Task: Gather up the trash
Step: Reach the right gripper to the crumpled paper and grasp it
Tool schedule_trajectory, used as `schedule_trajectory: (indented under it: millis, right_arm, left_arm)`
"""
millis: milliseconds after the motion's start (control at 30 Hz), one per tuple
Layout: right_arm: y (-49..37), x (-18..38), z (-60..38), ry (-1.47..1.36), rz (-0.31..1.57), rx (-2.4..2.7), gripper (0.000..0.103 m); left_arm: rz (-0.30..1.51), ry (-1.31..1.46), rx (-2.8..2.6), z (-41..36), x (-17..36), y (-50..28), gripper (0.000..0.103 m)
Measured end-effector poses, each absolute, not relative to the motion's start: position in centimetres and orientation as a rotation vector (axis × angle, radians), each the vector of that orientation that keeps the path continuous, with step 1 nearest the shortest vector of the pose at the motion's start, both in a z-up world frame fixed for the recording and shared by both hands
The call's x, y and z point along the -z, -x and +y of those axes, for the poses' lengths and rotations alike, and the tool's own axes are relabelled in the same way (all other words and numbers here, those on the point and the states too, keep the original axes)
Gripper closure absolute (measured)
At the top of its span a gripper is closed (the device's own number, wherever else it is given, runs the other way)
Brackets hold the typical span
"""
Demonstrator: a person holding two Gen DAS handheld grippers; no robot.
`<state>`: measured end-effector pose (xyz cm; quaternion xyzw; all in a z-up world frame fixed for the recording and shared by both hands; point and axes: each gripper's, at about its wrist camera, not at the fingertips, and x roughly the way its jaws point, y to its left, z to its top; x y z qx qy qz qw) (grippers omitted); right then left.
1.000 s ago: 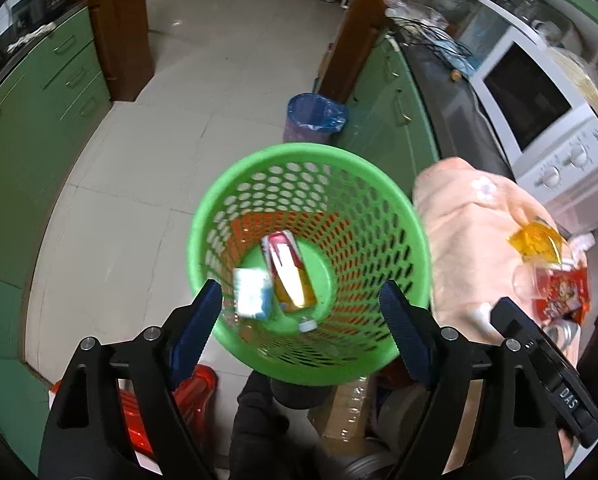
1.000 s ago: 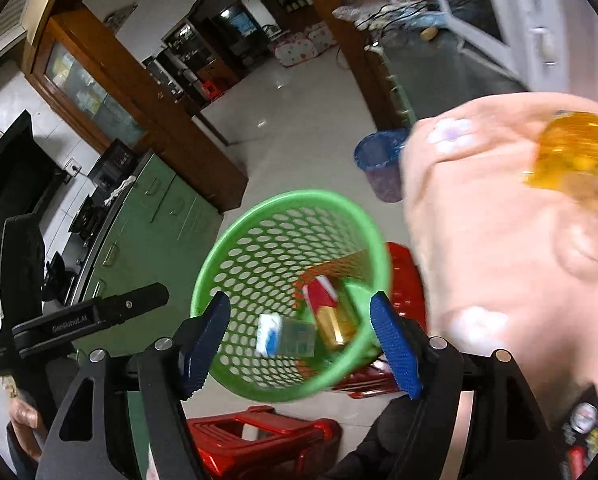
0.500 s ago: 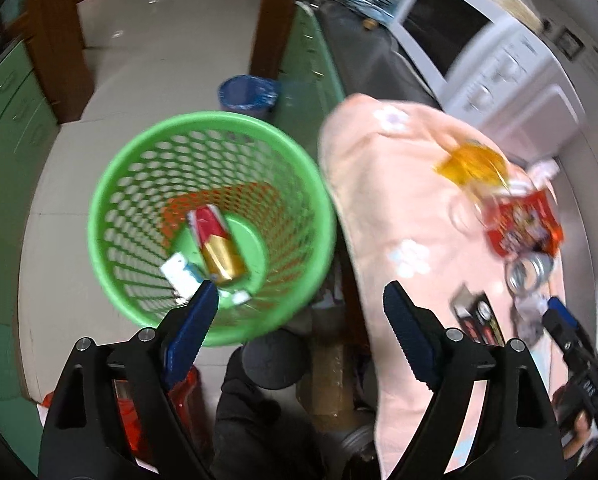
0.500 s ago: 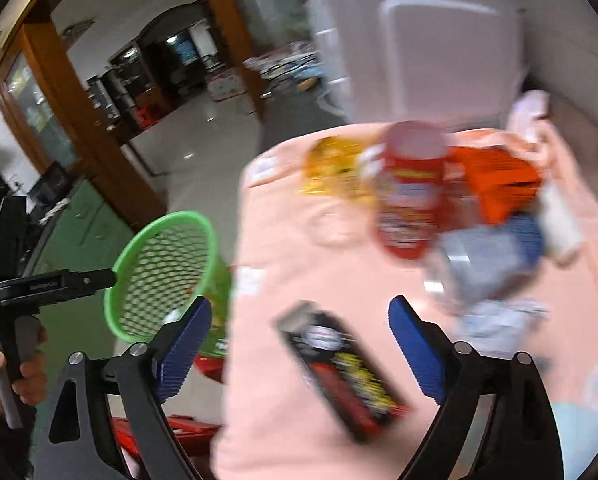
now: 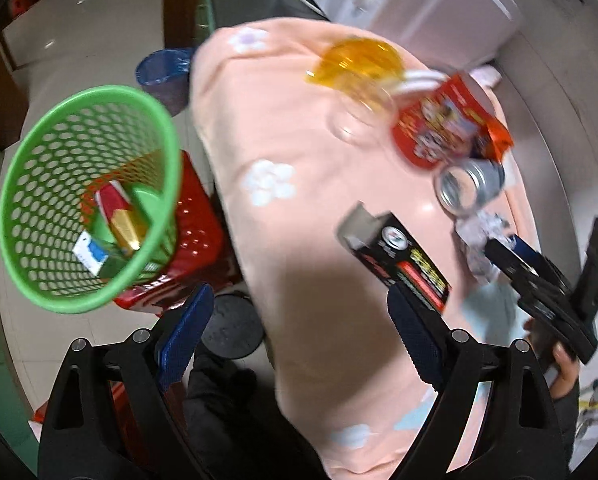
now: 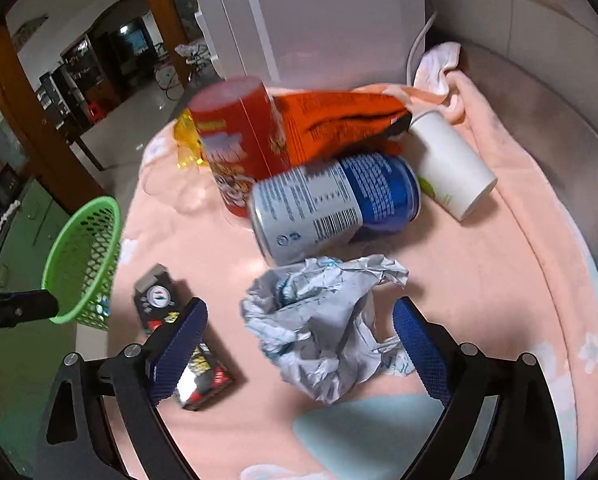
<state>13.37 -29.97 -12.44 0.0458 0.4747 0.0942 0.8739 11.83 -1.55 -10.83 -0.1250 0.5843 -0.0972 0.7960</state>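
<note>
My left gripper (image 5: 299, 320) hangs over the near edge of the pink cloth (image 5: 283, 128); its jaws are opening, with only cloth between them. Left of it the green basket (image 5: 35, 152) holds a red-gold packet (image 5: 119, 216) and a blue-white carton (image 5: 91, 256). My right gripper (image 6: 299, 332) straddles a crumpled paper (image 6: 319, 320); its jaws are opening and the pads stand off it. Behind the paper lie a blue-white can (image 6: 339, 208), a red tube (image 6: 235, 136), an orange bag (image 6: 339, 124), a white cup (image 6: 451, 164) and a yellow wrapper (image 6: 185, 140). A black box (image 6: 159, 300) lies by the left finger.
A white appliance (image 6: 327, 20) stands behind the trash, against the wall. The basket rests on a red stool (image 5: 195, 240). A blue bin (image 5: 163, 72) stands on the tiled floor beyond. A black round stool (image 5: 231, 328) is under the table edge.
Both views have swung right from the basket to the cloth-covered table. The right gripper's jaws have widened and now stand around the crumpled paper.
</note>
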Motion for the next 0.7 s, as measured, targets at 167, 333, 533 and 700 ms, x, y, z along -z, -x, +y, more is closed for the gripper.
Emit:
schedule_trajectory:
  millis: [167,333,533,700]
  right_arm:
    - [-14.3,13.9,-30.3,-0.109,1.018,-0.197,0.013]
    - [-14.4,14.2,-30.9,-0.105,1.022,-0.191,0.036]
    - [-12.9,13.1,-32.4,-0.152,0.994,-0.185,0.056]
    - [-11.1,12.3,-33.0,-0.162,0.967,-0.182,0.058]
  left_arm:
    - [1.309,0.284,0.253,-4.4,11.7,-12.0,0.016]
    - [1.346,0.315,0.273,-6.6,12.4,-12.6,0.016]
    - [1.394,0.365,0.274,-9.2,13.1,-13.3,0.016]
    - [1.451,0.393,0.236,-11.1,14.2,-14.1,0.016]
